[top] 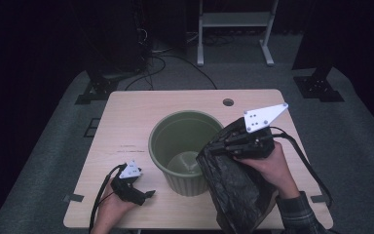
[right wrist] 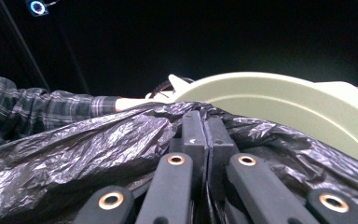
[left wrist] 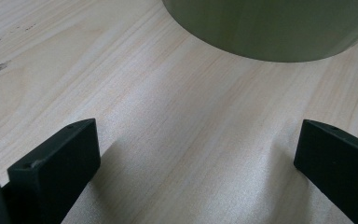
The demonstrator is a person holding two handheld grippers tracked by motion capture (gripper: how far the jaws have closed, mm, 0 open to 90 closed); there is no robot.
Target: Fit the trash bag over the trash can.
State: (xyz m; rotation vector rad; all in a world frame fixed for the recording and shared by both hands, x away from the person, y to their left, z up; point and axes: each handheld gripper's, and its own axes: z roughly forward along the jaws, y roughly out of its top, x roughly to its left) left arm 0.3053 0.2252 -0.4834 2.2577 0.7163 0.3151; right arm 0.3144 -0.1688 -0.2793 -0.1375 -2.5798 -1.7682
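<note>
High view: green bin mid tabletop, right gripper pinching black bag at bin's right rim; left gripper low beside bin. Left gripper view: jaws spread, nothing between, bin ahead. Right gripper view: jaws clenched on bag

Both grippers are black, the right gripper with copper-ringed jaw rivets, each topped by a pale three-cornered plate, black cables trailing, plaid sleeve.

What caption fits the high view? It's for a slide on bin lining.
Right gripper pinches a black bag beside the green bin; left gripper rests open.
</note>
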